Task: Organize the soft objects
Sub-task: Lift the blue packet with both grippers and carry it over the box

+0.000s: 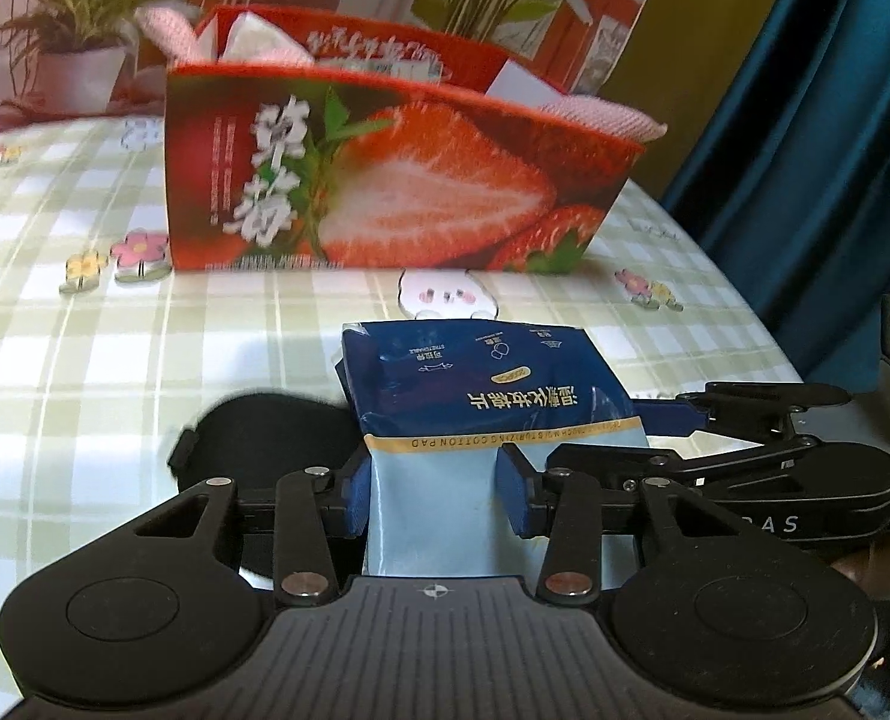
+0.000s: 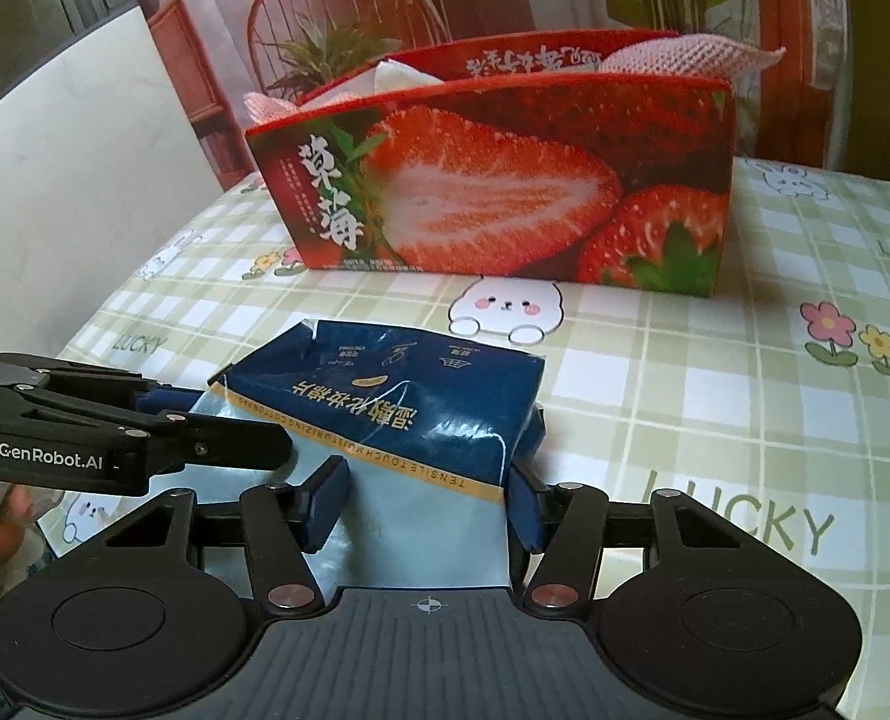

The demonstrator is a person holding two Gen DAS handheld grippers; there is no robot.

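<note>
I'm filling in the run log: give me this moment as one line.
left tool: shut on cotton pad pack | right tool: shut on same pack | pack: on table | strawberry box: behind, already holding items

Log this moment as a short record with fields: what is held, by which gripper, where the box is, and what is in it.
held item: blue cotton pad pack, lying on the checked tablecloth
left gripper: pads pressed on the pack's pale near end
right gripper: also closed on the pale near end, beside the left
container: strawberry box, open top, standing beyond the pack, apart from it
box contents: pink knitted item and white paper; the rest is hidden
other: black object left of the pack
</note>
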